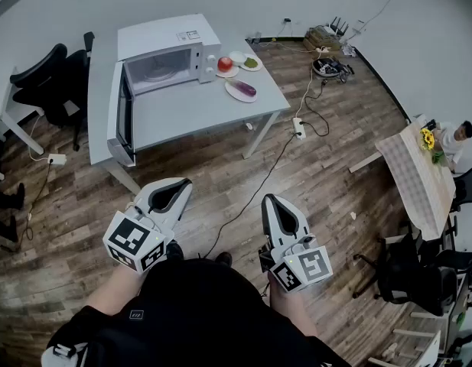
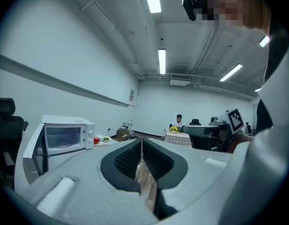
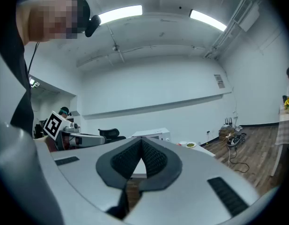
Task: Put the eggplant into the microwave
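Observation:
The purple eggplant [image 1: 244, 89] lies on a white plate [image 1: 237, 95] on the grey table [image 1: 182, 121], right of the white microwave [image 1: 164, 52]. The microwave door [image 1: 119, 121] hangs wide open toward the table's left edge; the chamber holds only its turntable. Both grippers are far from the table, held low near the person's body. My left gripper [image 1: 184, 183] is shut with nothing in it, and my right gripper [image 1: 268, 199] is shut and empty too. In the left gripper view the microwave [image 2: 64, 137] shows at left in the distance.
A red apple [image 1: 225, 64] and a plate with something green [image 1: 251, 63] sit behind the eggplant. Black chairs [image 1: 48, 75] stand left of the table. A cable and power strip [image 1: 299, 128] run across the wood floor. A second table [image 1: 419, 176] with a seated person is at right.

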A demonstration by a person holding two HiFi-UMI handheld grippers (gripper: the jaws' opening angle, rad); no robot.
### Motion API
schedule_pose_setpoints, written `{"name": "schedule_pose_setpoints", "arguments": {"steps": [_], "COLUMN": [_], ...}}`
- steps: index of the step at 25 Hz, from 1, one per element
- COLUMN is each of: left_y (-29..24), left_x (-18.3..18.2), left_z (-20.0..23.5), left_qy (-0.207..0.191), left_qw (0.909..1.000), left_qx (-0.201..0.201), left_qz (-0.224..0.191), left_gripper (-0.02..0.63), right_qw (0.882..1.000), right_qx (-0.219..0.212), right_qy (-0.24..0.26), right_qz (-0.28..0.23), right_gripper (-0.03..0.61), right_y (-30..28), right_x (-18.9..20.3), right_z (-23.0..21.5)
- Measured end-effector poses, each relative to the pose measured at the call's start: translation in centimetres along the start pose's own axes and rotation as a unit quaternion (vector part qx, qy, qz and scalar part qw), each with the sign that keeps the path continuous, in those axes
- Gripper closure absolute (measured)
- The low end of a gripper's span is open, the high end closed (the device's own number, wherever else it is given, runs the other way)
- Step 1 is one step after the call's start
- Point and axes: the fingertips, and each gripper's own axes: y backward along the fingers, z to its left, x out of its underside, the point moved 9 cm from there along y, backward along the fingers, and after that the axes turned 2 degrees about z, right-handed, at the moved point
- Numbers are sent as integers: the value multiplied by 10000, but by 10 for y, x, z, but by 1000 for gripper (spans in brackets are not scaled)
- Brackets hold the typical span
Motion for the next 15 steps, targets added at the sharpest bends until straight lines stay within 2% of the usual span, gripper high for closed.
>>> {"name": "schedule_pose_setpoints", "arguments": {"steps": [9,15], "left_y": [-10,-37], "left_x": [-1,1], "left_z": [-5,-29], "left_qy": [-16,155], "left_qw": [10000,9999], "left_qx": [-1,6], "left_qz": [10,-60], "left_gripper": [594,600], "right_qw": [10000,9987], "right_qx": [-84,-468], "right_qy": [-25,-208], "right_qz": [-16,-55], "right_gripper": [565,561], "right_y": [3,19], "right_x": [0,5], "right_z": [-9,-39]}}
